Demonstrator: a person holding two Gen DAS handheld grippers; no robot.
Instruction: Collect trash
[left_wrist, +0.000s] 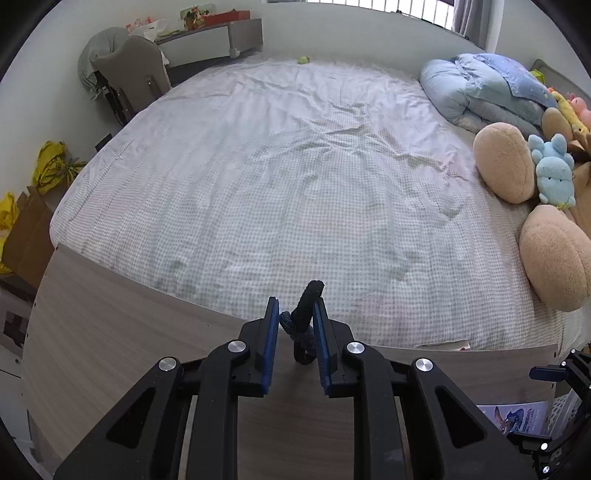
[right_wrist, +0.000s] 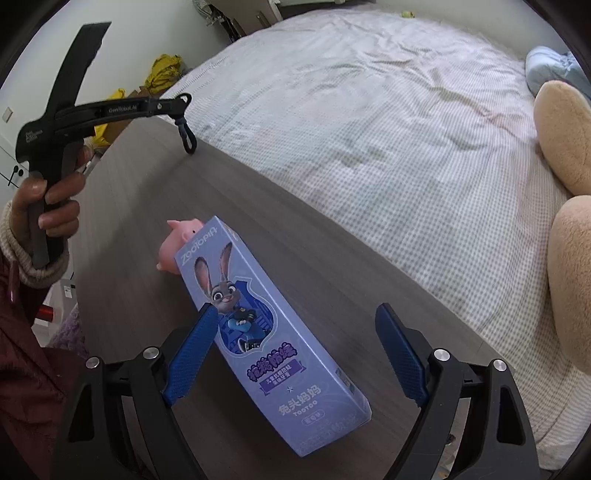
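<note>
Our right gripper (right_wrist: 295, 354) stands wide open around the purple toothpaste box (right_wrist: 269, 339)

The box lies flat on the wooden board (right_wrist: 295, 221), low in the middle of the right wrist frame, its cartoon rabbit face up; whether either blue pad touches it we cannot tell. A pink pig toy (right_wrist: 177, 243) sits touching its far end. In the left wrist view our left gripper (left_wrist: 295, 321) is pinched shut on a dark knotted hair tie (left_wrist: 306, 306) at bottom centre, over the board's edge beside the checked bed sheet (left_wrist: 295, 166). Plush toys (left_wrist: 517, 166) crowd the right edge
</note>
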